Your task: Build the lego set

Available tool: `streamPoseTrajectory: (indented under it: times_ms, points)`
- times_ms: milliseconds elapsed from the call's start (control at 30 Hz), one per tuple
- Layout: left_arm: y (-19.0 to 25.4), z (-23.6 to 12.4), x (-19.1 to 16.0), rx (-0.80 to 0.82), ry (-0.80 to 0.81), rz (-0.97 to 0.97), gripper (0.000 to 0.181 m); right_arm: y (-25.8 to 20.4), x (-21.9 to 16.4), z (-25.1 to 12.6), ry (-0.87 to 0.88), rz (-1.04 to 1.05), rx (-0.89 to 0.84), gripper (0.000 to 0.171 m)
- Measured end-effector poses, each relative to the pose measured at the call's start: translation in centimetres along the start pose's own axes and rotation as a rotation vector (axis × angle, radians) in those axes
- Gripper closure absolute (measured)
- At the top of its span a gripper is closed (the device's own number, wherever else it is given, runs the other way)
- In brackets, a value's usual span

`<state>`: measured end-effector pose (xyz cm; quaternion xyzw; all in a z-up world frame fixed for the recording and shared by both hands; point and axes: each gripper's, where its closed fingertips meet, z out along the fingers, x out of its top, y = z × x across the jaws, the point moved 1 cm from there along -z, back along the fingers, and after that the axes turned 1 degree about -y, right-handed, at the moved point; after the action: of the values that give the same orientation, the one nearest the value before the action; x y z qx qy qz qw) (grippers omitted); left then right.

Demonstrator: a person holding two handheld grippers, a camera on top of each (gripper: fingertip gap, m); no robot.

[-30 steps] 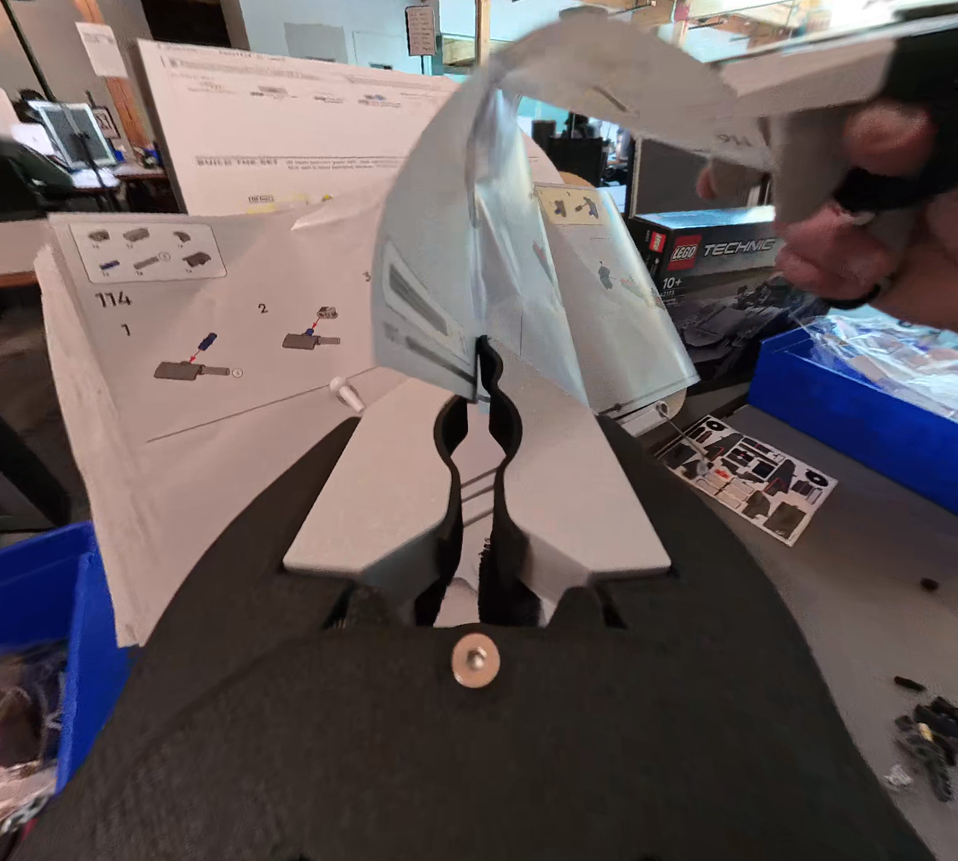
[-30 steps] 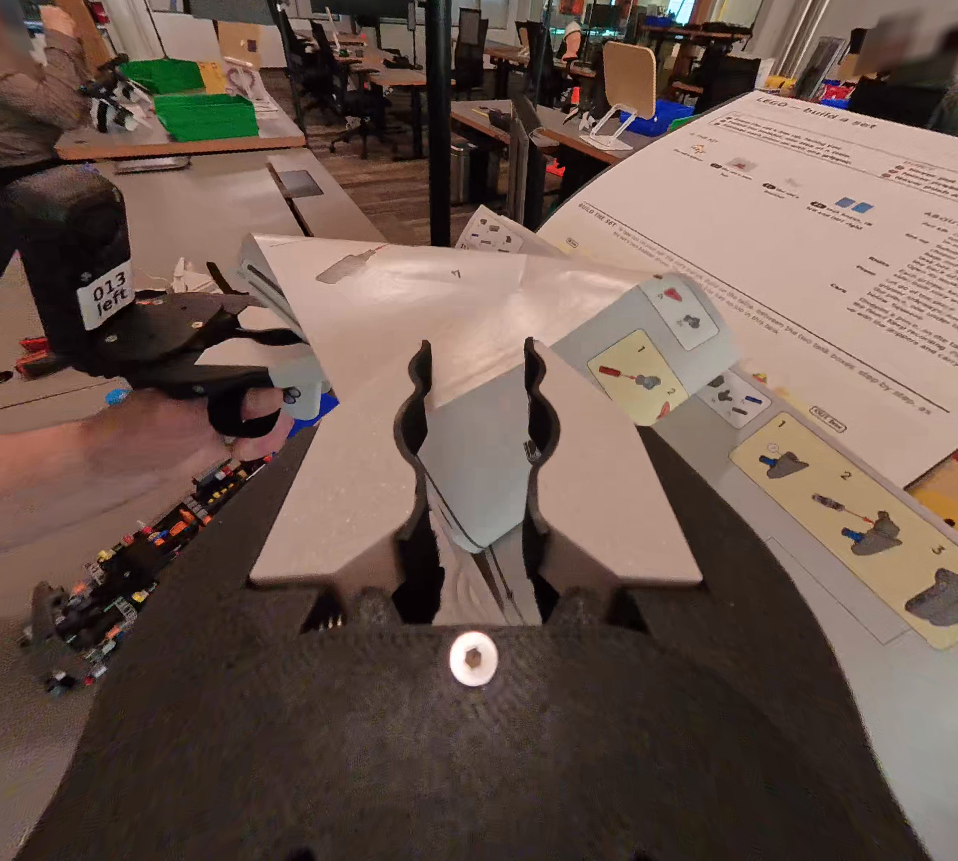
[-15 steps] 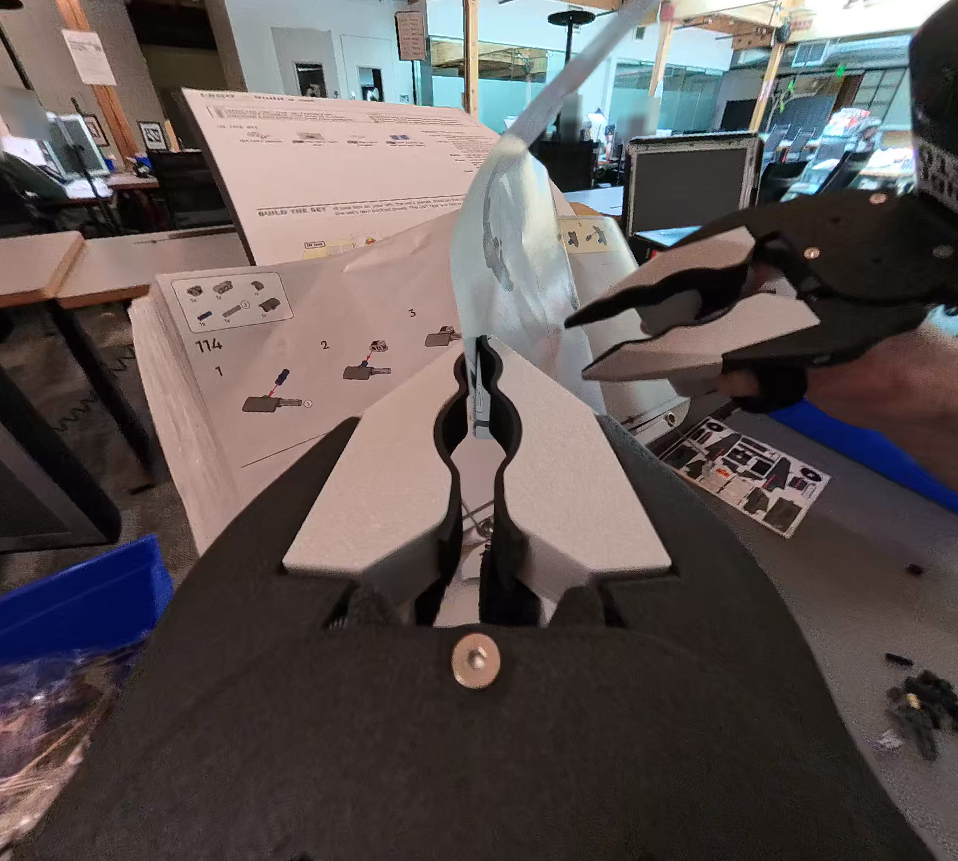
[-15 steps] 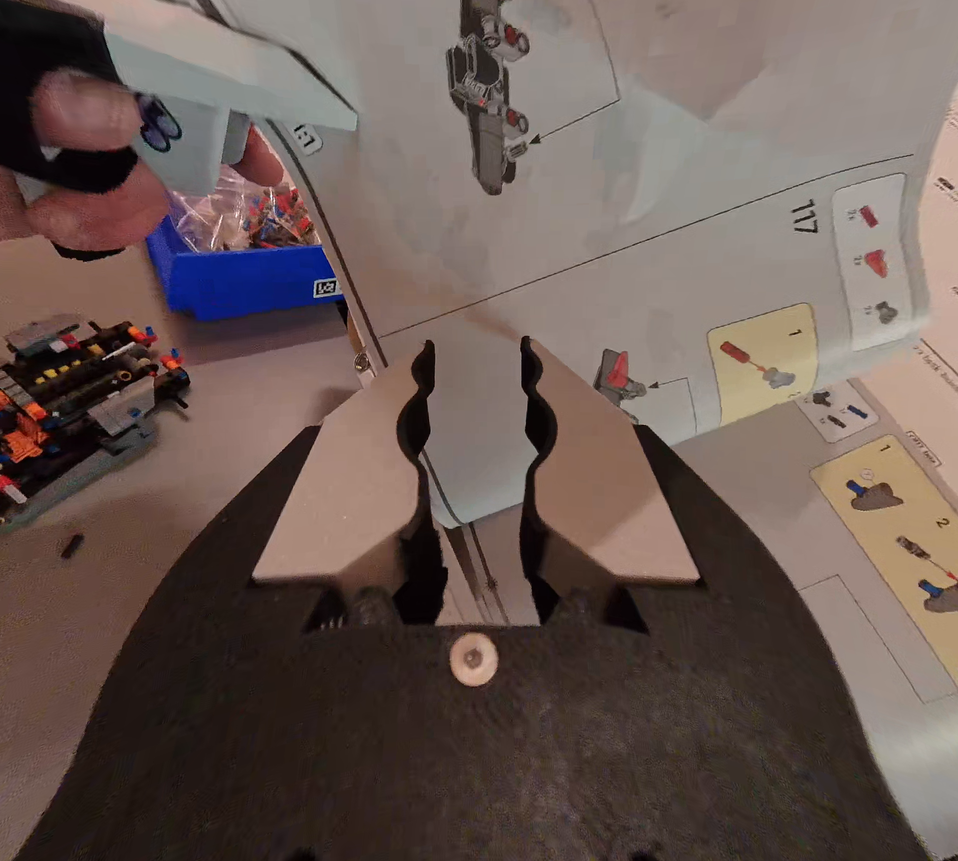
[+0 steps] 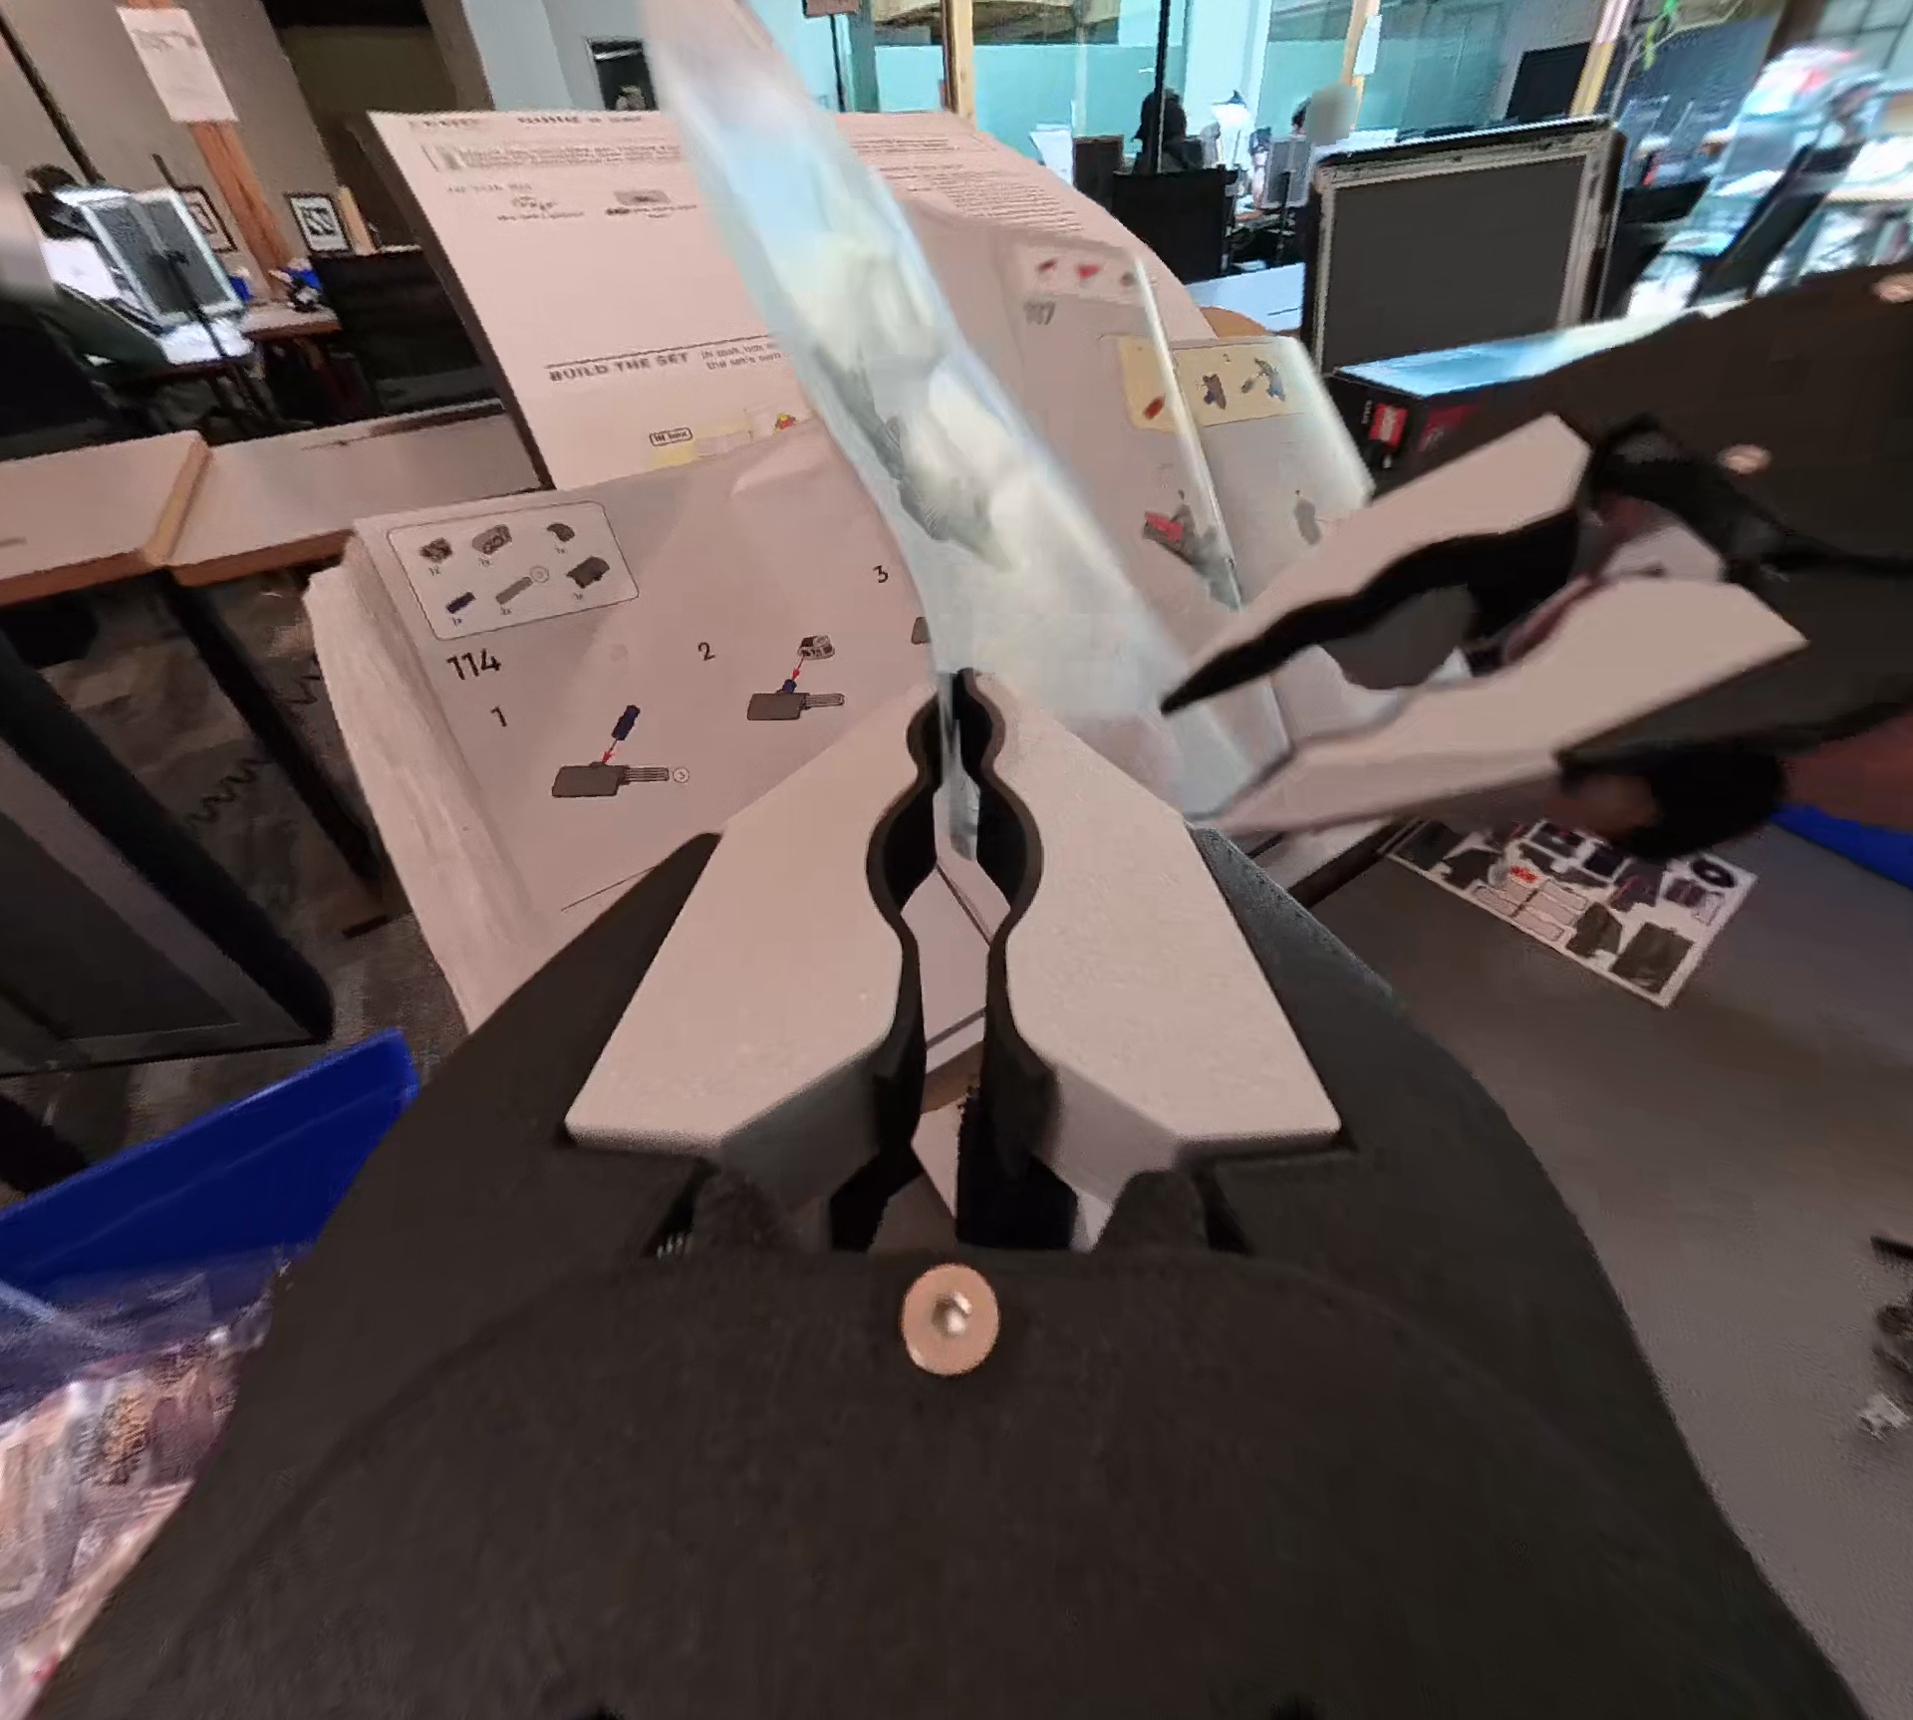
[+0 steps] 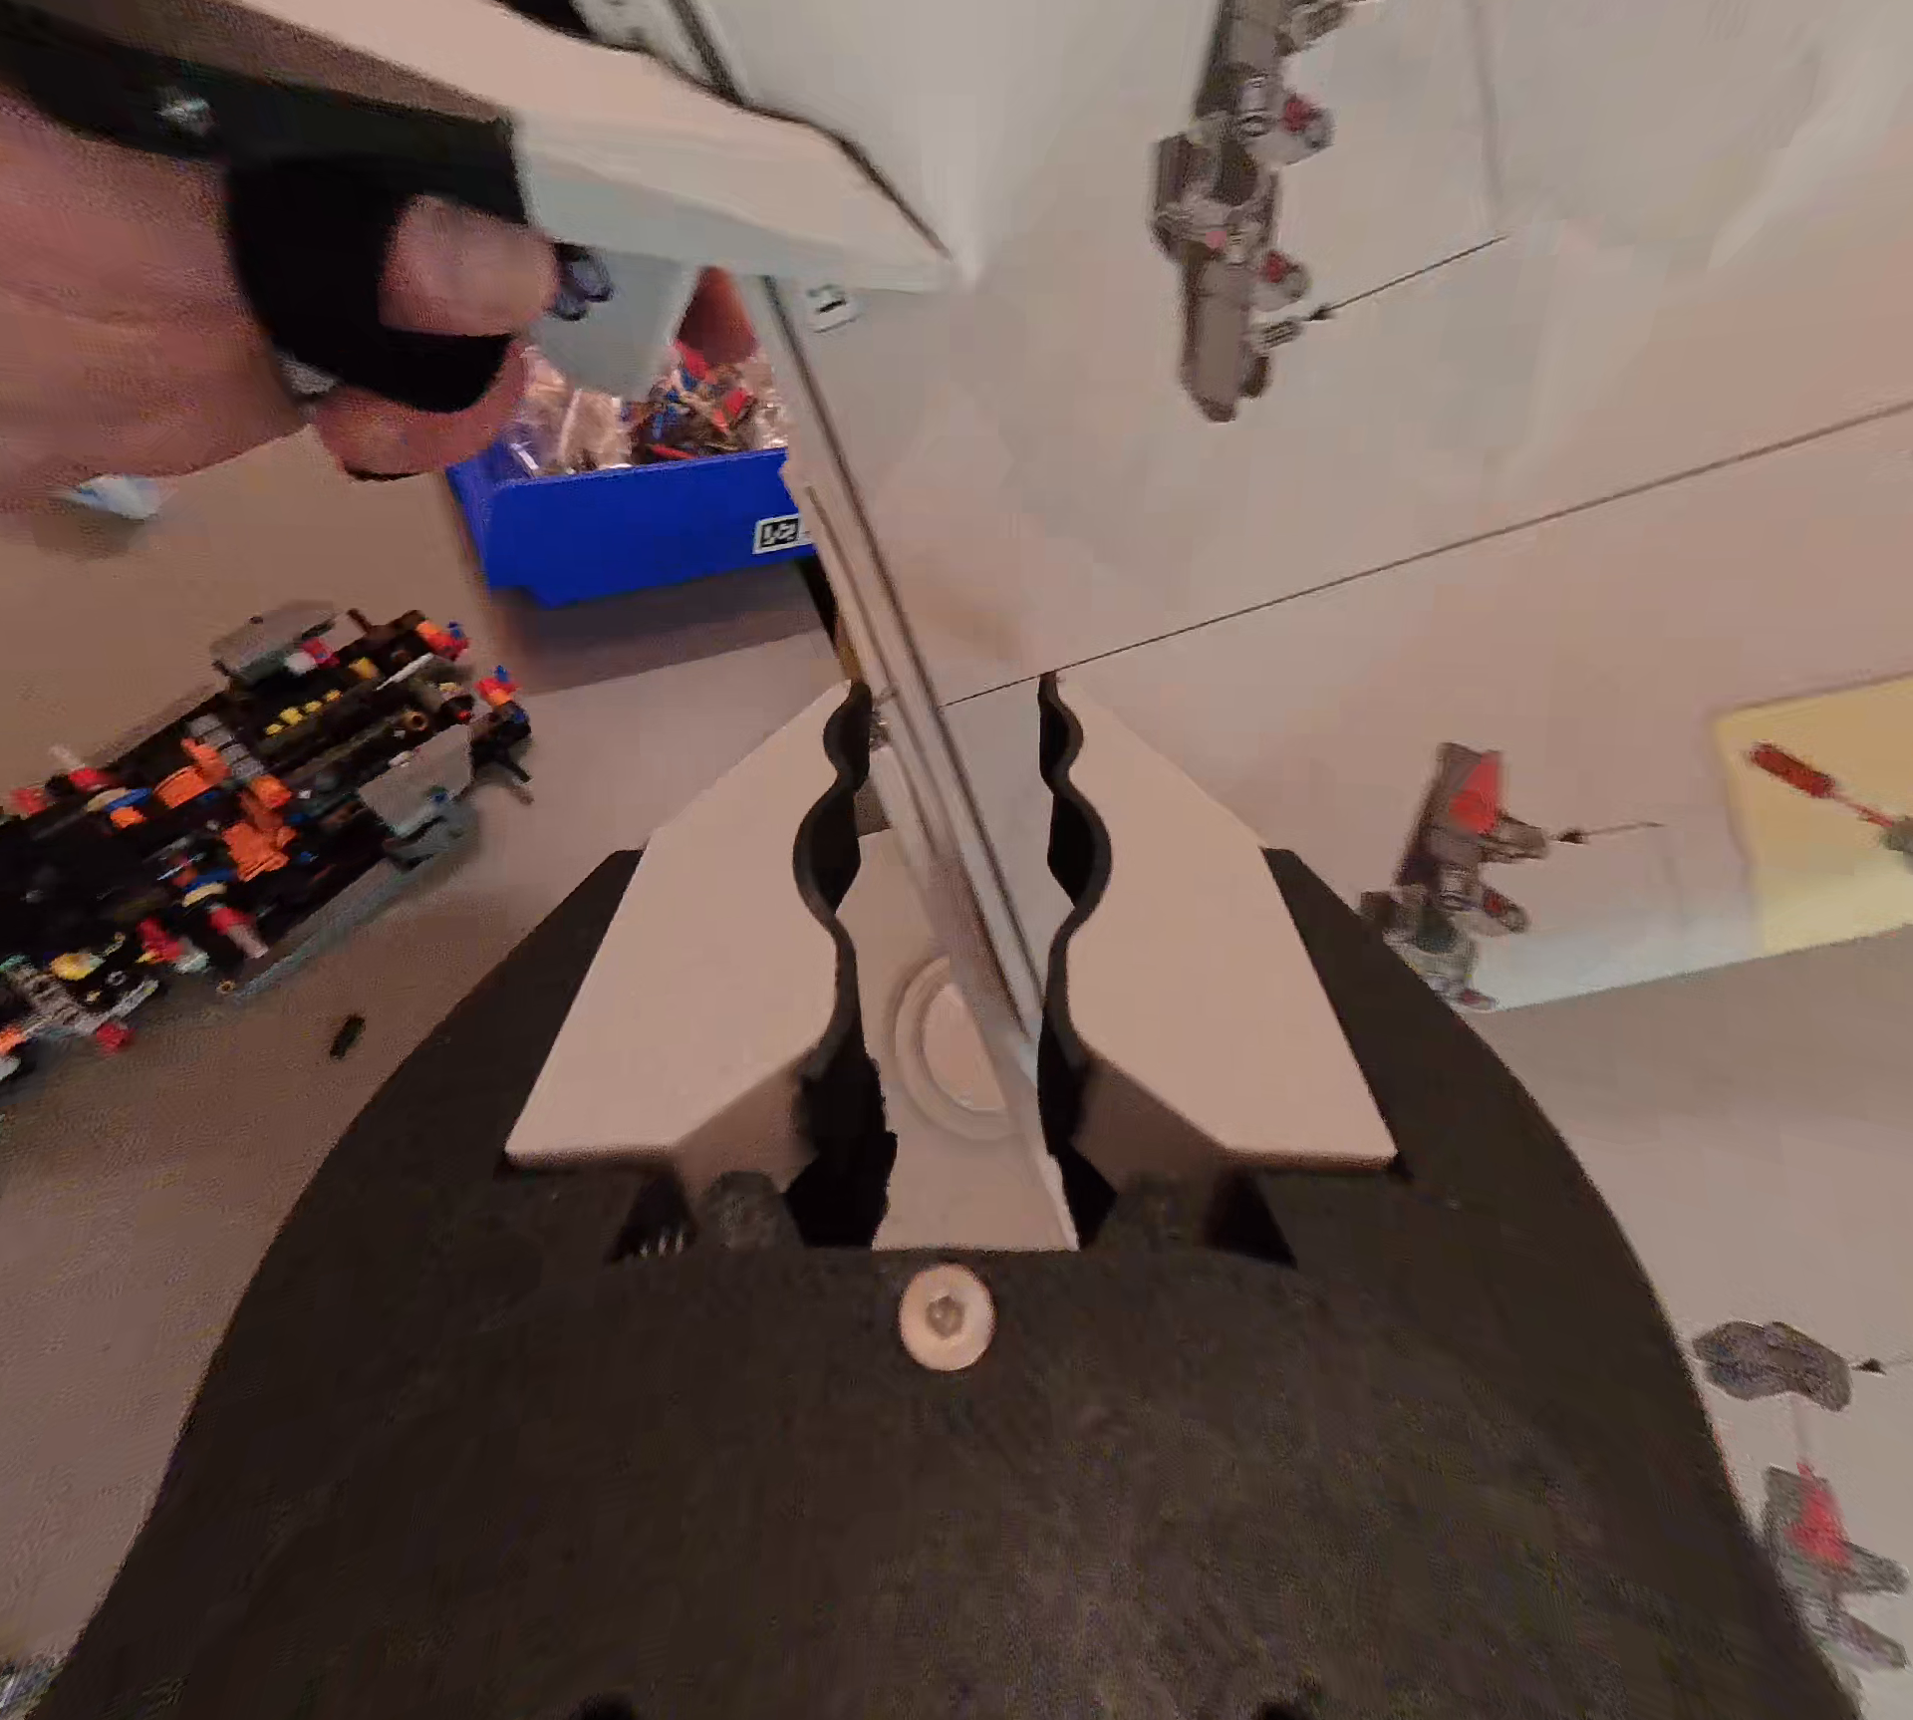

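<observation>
Paper manual page (image 5: 828,242) pinched upright in left gripper (image 5: 958,687); right gripper (image 6: 947,687), jaws apart, beside it. Half-built lego model (image 6: 238,801) lies left of manual; approx midway, many steps left.

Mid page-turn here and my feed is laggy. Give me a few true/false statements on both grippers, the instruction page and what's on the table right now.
1. The left gripper is shut on a lifted page of the instruction booklet. True.
2. The right gripper is clamped on that page. False: its jaws stand apart, with the page edge passing between them untouched as far as the view shows.
3. A partly built model lies on the table, left of the right gripper in the right wrist view. True.
4. The blue bin beyond the model is empty. False: it holds bagged parts.
5. A sticker sheet lies flat on the table in the left wrist view. True.
</observation>
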<state>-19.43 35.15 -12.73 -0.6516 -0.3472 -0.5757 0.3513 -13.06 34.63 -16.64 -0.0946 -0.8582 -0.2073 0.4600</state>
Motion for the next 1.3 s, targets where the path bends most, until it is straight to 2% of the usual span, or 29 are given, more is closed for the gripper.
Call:
streamPoseTrajectory:
  times_ms: [133, 300, 433, 600, 767, 933, 1167, 1300]
  points:
    - [-0.3, 0.1, -0.4, -0.02, -0.012, 0.0, 0.181, -3.7, -1.7, 2.0, -0.054, 0.011, 0.053, 0.139]
    - [-0.2, -0.2, -0.5, -0.059, -0.024, 0.011, 0.181, -2.2, -1.9, 5.0, -0.06, -0.017, -0.11, 0.145]
    - [-0.8, -0.4, -0.8, -0.117, -0.034, -0.024, 0.181, -1.4, -1.8, 6.0, -0.065, 0.016, -0.121, 0.147]
    - [-2.4, -0.2, -1.3, -0.19, -0.078, -0.097, 0.181, -1.4, -2.1, 6.9, -0.105, 0.023, -0.135, 0.147]
    - [-3.0, 0.1, -1.9, -0.209, -0.124, -0.09, 0.181, -1.7, -2.1, 7.8, -0.148, 0.004, -0.15, 0.151]
    - [-3.2, 0.0, -2.0, -0.237, -0.131, -0.114, 0.181, -1.4, -2.0, 8.1, -0.163, -0.022, -0.176, 0.168]
    - [-3.6, -0.4, -1.5, -0.374, -0.1, -0.326, 0.181, -1.5, -2.0, 8.2, -0.154, -0.008, -0.136, 0.169]
    - [-4.8, -0.9, -1.1, -0.402, -0.08, -0.38, 0.181, -1.3, -2.0, 8.3, -0.155, -0.008, -0.121, 0.169]
